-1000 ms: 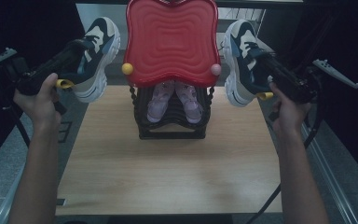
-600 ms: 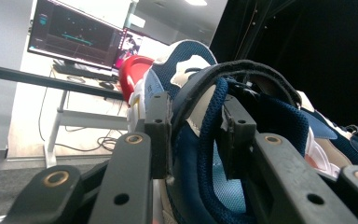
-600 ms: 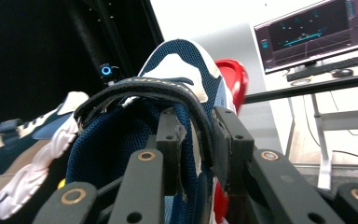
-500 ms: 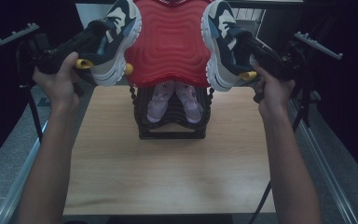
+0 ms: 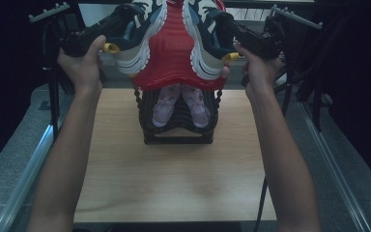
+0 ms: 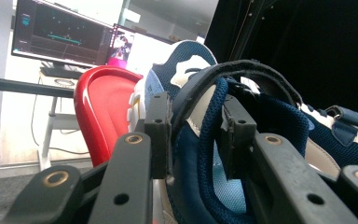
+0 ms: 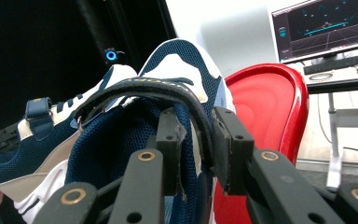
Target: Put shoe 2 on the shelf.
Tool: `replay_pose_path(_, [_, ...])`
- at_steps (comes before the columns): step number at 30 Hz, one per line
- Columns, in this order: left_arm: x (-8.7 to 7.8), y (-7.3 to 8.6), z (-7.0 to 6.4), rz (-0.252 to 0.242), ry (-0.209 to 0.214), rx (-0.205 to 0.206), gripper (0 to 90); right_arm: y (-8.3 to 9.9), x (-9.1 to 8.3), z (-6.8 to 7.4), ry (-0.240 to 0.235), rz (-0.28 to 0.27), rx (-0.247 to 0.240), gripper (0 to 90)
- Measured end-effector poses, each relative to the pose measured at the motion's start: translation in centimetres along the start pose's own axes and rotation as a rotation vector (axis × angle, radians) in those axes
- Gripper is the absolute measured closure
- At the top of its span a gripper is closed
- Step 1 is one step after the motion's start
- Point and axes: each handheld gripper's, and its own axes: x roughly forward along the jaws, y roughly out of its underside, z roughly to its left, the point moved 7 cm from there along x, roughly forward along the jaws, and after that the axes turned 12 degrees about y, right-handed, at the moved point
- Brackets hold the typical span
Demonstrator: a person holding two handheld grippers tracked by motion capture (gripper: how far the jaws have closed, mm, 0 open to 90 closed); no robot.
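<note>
Moved since earlier: both sneakers have travelled up and inward, from either side of the red tray to a spot above its middle, soles now facing each other.
Surface (image 5: 174, 183): bare wood near the person; the black rack (image 5: 178, 126) stands at its far half.
Pink shoes (image 5: 180, 104): a pair sits on the rack under the tray.
Left hand-held gripper (image 6: 193, 135): jaws narrow, clamped on the heel collar of the left sneaker (image 5: 140, 36).
Right hand-held gripper (image 7: 196, 147): jaws narrow, pinching the collar and strap of the right sneaker (image 5: 204, 41).
Red tray (image 5: 174, 58): tops the rack, just behind both sneakers.
Risk: each grip is on soft padded fabric only, so a heavy sole could swing or slide out.
Risk: the sneakers hang close together and could knock, or catch the tray rim and tip it.
</note>
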Motion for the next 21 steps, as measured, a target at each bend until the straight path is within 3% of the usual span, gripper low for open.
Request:
replay_pose_path(10, [2.5, 0.6, 0.1, 0.023, -0.010, 0.007, 68.6, 0.4, 2.0, -0.2, 0.041, 0.025, -0.027, 73.7])
replay_pose_path(15, [3.6, 1.3, 0.1, 0.038, -0.025, 0.010, 68.5, 0.8, 3.0, -1.0, 0.104, 0.029, -0.051, 73.7])
replay_pose_path(21, [4.5, 1.7, 0.2, 0.047, -0.047, 0.031, 68.3, 1.2, 3.6, -1.0, 0.120, 0.042, -0.075, 73.6])
